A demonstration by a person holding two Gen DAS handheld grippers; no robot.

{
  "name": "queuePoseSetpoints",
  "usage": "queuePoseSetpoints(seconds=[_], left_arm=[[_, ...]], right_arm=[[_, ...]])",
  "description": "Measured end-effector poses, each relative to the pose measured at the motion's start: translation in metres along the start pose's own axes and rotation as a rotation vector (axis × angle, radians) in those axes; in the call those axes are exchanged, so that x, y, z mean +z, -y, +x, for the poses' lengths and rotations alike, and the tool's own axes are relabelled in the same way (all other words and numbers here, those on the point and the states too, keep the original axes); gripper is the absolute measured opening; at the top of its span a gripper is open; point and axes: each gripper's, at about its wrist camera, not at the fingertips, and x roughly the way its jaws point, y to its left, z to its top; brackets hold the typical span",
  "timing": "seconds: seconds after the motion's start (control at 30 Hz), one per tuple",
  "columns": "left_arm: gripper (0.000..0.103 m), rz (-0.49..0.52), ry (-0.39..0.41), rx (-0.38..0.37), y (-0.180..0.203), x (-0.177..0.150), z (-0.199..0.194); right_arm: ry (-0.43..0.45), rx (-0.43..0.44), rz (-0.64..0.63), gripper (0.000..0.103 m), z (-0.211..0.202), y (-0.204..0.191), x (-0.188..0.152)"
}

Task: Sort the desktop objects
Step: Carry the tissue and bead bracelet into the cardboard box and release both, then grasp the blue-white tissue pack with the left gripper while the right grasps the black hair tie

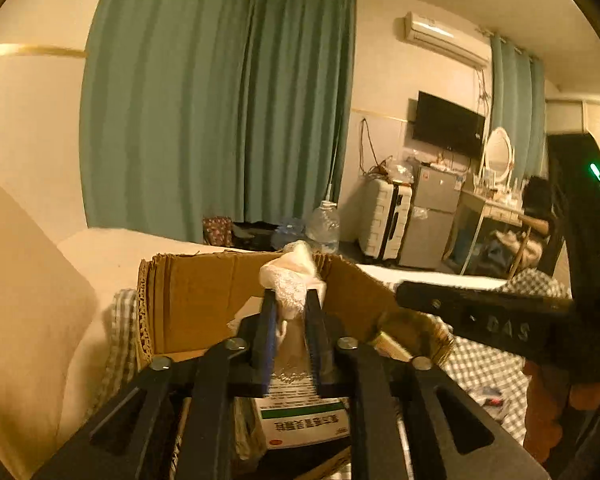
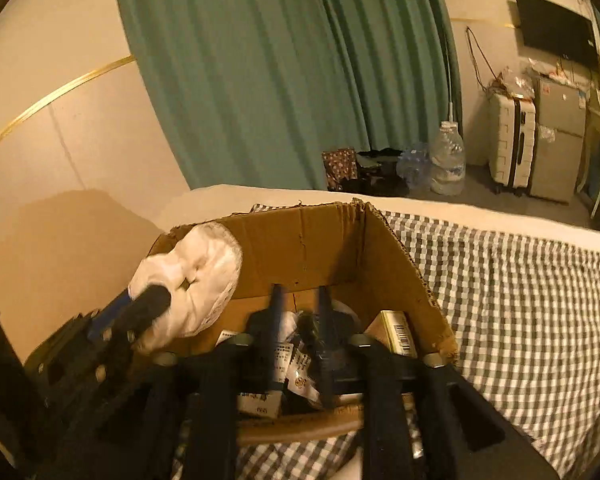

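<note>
My left gripper [image 1: 291, 294] is shut on a white lacy cloth bundle [image 1: 290, 278] and holds it above the open cardboard box [image 1: 204, 304]. In the right wrist view the same bundle [image 2: 192, 280] hangs at the box's left wall, with the left gripper's finger [image 2: 150, 304] on it. My right gripper [image 2: 300, 292] is open and empty over the box [image 2: 320, 240], its fingers pointing down into it. Inside lie a green-and-white medicine carton [image 1: 304, 424], small packets [image 2: 296, 360] and a yellow barcoded carton [image 2: 398, 332].
The box stands on a grey-and-white checked cloth [image 2: 520, 300] over a cream bed. The right gripper's body [image 1: 500, 320] crosses the right side of the left wrist view. A wooden handle [image 2: 300, 424] lies at the box's near edge. Green curtains [image 2: 280, 80], a water jug [image 2: 446, 160] and a suitcase [image 2: 512, 144] stand beyond.
</note>
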Motion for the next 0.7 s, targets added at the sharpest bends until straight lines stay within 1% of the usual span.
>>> queuePoseSetpoints(seconds=[0.03,0.07,0.1,0.13,0.2,0.27,0.3,0.37,0.4,0.47,0.5,0.6,0.7], left_arm=[[0.045,0.004,-0.002,0.001,0.0,-0.002,0.001],[0.077,0.0,-0.008,0.005,0.0,-0.003,0.0],[0.097,-0.011,-0.009,0.017,0.0,-0.004,-0.001],[0.1,-0.031,0.008,0.042,-0.001,-0.005,-0.005],[0.101,-0.064,0.027,0.056,-0.005,-0.008,-0.012],[0.101,-0.092,0.003,0.045,-0.008,-0.013,-0.017],[0.101,-0.11,-0.015,0.035,-0.009,-0.016,-0.021],[0.101,-0.145,-0.034,-0.03,-0.006,-0.021,-0.035],[0.101,-0.157,-0.03,-0.053,-0.001,-0.025,-0.047],[0.103,-0.145,-0.03,-0.082,0.014,-0.033,-0.065],[0.103,-0.124,-0.043,-0.095,0.024,-0.039,-0.074],[0.103,-0.064,-0.125,-0.108,0.049,-0.059,-0.079],[0.103,-0.039,-0.252,-0.146,0.069,-0.081,-0.069]], right_arm=[[0.003,-0.009,0.003,0.055,0.0,0.001,0.0],[0.016,-0.026,0.005,0.057,-0.003,0.002,0.0],[0.027,-0.04,0.002,0.057,-0.007,0.002,0.0],[0.032,-0.052,-0.003,0.057,-0.01,0.003,0.0],[0.048,-0.084,-0.015,0.057,-0.023,0.004,-0.002],[0.072,-0.127,-0.024,0.057,-0.048,0.01,-0.008],[0.076,-0.142,-0.026,0.058,-0.058,0.013,-0.012],[0.087,-0.179,-0.024,0.059,-0.085,0.022,-0.026],[0.095,-0.206,-0.015,0.062,-0.104,0.031,-0.039],[0.096,-0.247,0.007,0.063,-0.125,0.045,-0.057],[0.092,-0.269,0.022,0.063,-0.135,0.052,-0.069],[0.054,-0.325,0.089,0.063,-0.156,0.08,-0.108],[0.016,-0.365,0.132,0.063,-0.159,0.095,-0.137]])
